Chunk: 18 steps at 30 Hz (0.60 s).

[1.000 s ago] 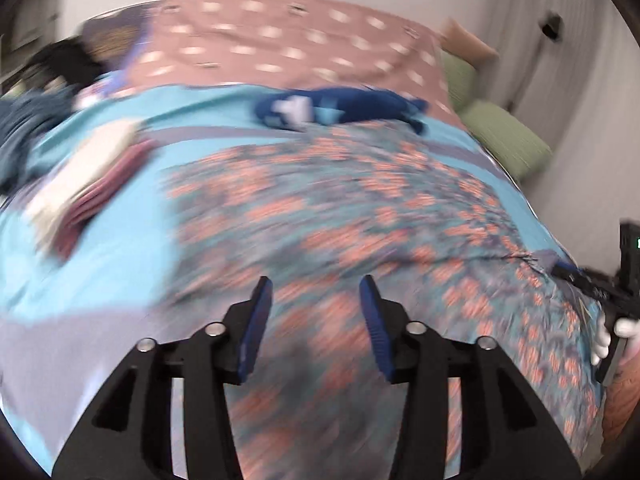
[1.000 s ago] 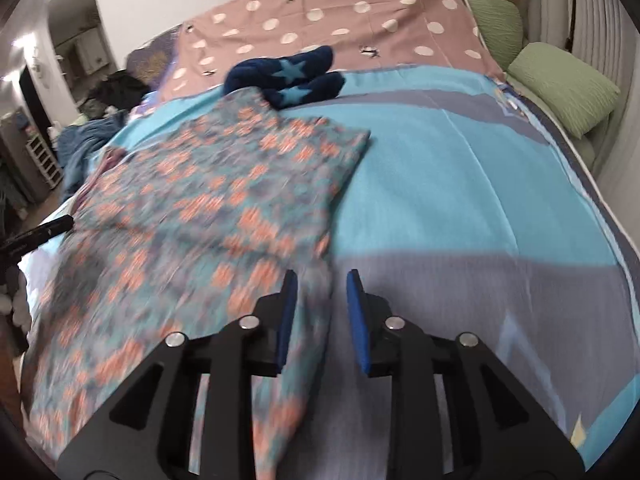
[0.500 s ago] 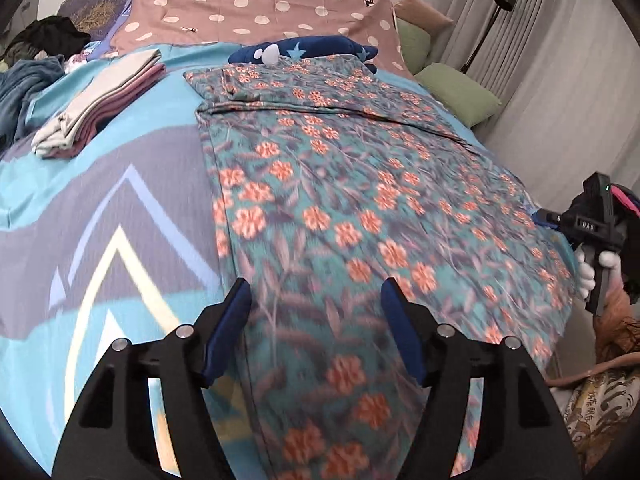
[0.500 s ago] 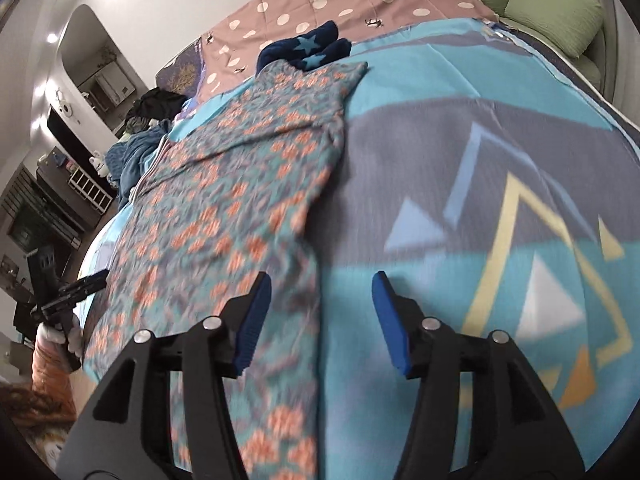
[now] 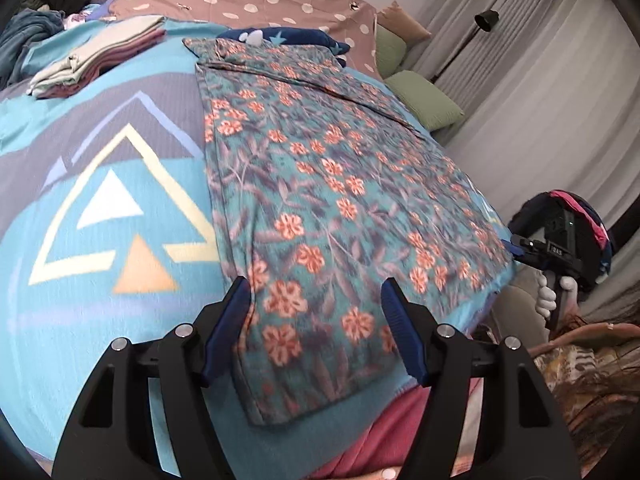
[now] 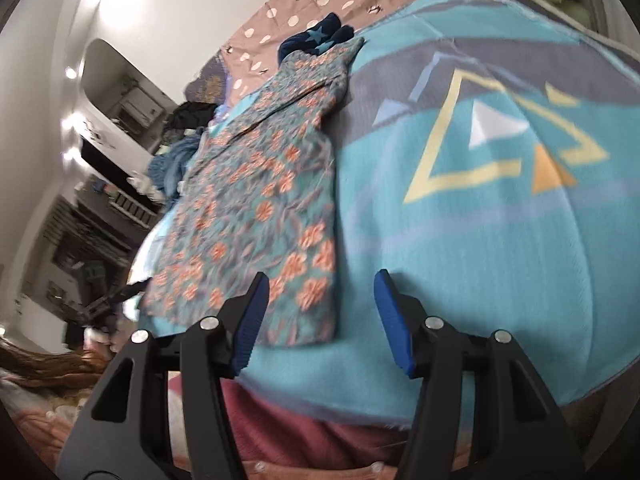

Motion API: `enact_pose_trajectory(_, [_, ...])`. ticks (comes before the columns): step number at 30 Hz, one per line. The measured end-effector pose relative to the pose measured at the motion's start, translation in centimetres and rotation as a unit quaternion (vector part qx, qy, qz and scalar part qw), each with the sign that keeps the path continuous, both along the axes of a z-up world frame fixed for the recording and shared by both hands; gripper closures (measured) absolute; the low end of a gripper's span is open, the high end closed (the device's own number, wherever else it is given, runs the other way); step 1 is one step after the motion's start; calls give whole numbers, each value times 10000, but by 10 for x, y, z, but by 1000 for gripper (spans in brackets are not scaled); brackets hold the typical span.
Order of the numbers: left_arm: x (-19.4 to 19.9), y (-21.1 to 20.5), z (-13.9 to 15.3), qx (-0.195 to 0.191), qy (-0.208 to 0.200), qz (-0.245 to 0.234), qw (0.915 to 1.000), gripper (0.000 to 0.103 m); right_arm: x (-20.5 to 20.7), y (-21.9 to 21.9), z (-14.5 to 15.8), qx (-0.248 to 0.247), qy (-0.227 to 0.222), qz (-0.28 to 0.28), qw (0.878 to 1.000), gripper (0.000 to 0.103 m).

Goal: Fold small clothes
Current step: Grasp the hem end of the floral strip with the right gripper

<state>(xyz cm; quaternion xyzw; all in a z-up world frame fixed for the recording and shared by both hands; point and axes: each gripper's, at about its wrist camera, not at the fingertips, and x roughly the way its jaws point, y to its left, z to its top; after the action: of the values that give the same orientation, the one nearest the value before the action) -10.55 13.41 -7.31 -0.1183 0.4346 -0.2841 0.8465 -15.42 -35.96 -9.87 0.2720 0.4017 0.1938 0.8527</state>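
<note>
A teal garment with orange flowers [image 5: 320, 184] lies spread flat on the bed blanket [image 5: 100, 200], reaching from the near edge to the far side. My left gripper [image 5: 316, 332] is open and empty, hovering above the garment's near left corner. In the right wrist view the same garment [image 6: 256, 208] lies left of centre. My right gripper [image 6: 320, 316] is open and empty, above the garment's near right corner and the blanket [image 6: 480, 220]. The right gripper also shows in the left wrist view [image 5: 556, 252] at the bed's right edge.
A stack of folded clothes [image 5: 96, 56] sits at the far left of the bed. A dark blue star-patterned item [image 5: 288, 38] lies beyond the garment. Green pillows [image 5: 424, 100] lie at the far right. The bed's near edge [image 5: 380, 432] is below my grippers.
Both grippers have opened wider and pulled back toward the bed's near edge. The garment now lies flat and still, released by both grippers.
</note>
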Motion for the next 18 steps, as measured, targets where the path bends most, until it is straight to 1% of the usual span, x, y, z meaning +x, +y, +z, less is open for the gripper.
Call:
enact_pose_trajectory(2, [8,1,-3,-147,93,-111,9998,35,12,-2,-4,258,95,206,9994,46])
enact_pose_trajectory(4, [22,3,-8,-413,129,-243,9988,35,28,1,-6,502,96,520,9973,47])
enact_pose_trajectory(5, [28,5,-10,-561,121,-293,9979,35,38,5,-7,532,94,662,9963,48])
enact_pose_trajectory(7, [36,10,-13,-814,152,-281,9962,35,50,15,-4,437,49,891,9951,48])
enact_pose_trajectory(8, [37,12,-13,-856,164,-257,9959,36,56,21,-4,425,52,1004,9940,48])
enact_pose_trajectory(9, [35,13,-12,-805,173,-183,9964,44,59,24,-4,456,50,1066,9932,48])
enact_pose_trajectory(11, [28,16,-9,-555,180,-15,9983,52,55,29,0,396,98,1055,9936,49])
enact_pose_trajectory(12, [19,19,-4,-412,94,51,9991,51,52,30,2,347,107,1060,9937,49])
enact_pose_trajectory(13, [13,22,-1,-289,9,105,9995,50,47,31,3,296,96,1083,9936,49])
enact_pose_trajectory(14, [8,25,2,-65,-49,215,9997,45,40,31,4,197,61,1104,9937,49])
enact_pose_trajectory(15, [6,27,2,188,-75,310,9993,44,36,33,4,150,43,1113,9937,49])
enact_pose_trajectory(16, [7,29,1,244,-58,305,9992,44,34,32,3,163,34,1106,9937,49])
enact_pose_trajectory(17, [8,30,0,159,-22,276,9995,41,34,30,2,243,48,1074,9939,49])
enact_pose_trajectory(18, [10,29,-1,71,23,231,9997,34,36,29,1,315,83,1045,9940,49])
